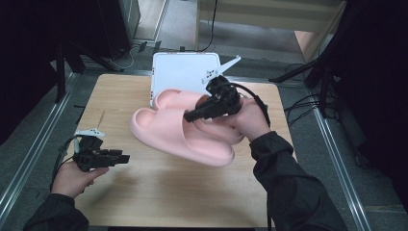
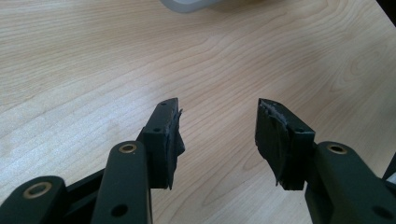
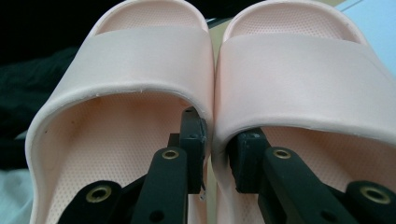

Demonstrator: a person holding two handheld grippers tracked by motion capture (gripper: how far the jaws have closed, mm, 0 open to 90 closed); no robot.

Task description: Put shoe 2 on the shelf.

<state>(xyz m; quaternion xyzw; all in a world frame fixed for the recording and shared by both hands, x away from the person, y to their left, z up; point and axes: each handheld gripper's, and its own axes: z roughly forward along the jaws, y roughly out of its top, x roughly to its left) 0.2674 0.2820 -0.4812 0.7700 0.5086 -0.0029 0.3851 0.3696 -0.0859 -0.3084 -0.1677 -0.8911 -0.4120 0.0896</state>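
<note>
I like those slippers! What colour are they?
Pale pink slippers, best seen in the right gripper view.

Two slippers sit side by side near the middle of the table, pressed together. The right gripper reaches in from their right, one jaw inside each slipper. Behind them a tray stands at the far edge. The left gripper hovers near the table's left edge, well apart from the slippers.
</note>
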